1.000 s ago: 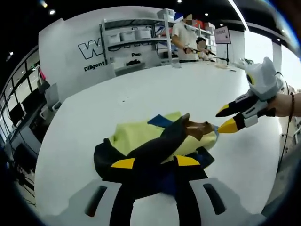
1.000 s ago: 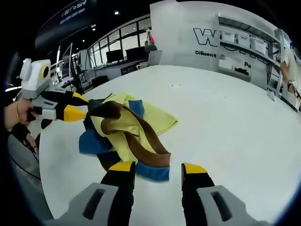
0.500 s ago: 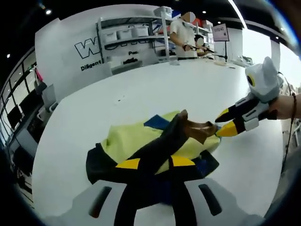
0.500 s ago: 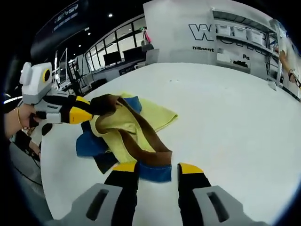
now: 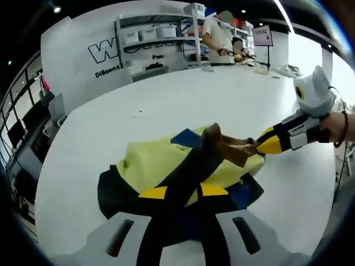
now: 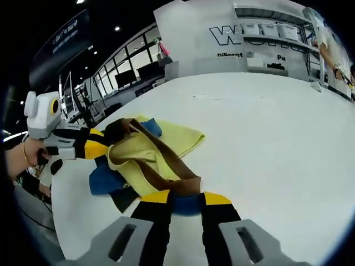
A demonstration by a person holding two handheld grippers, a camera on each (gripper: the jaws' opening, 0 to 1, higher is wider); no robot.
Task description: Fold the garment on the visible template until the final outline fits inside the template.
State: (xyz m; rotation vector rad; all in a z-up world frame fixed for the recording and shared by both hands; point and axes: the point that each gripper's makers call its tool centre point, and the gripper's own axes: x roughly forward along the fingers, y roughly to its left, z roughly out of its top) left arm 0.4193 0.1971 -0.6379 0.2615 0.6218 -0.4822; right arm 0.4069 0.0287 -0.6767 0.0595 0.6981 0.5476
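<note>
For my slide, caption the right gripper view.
Two hand-held grippers, right and left, pinch opposite ends of a yellow, brown and blue garment on a white table.

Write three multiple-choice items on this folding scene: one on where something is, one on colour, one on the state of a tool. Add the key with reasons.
1. Where does the garment lie?
A. on the white table
B. on a shelf
C. on the floor

2. What colour is the garment's widest panel?
A. red
B. pale yellow
C. green

3. In what state is the left tool?
A. wide open above the table
B. shut on a dark fold of the garment
C. holding a box

Key:
1 A: the cloth is spread on the white tabletop in both views.
2 B: the broad middle panel is pale yellow, with blue, dark and brown parts around it.
3 B: in the left gripper view its yellow tips pinch a dark fold. The right tool likewise grips the blue and brown edge.
</note>
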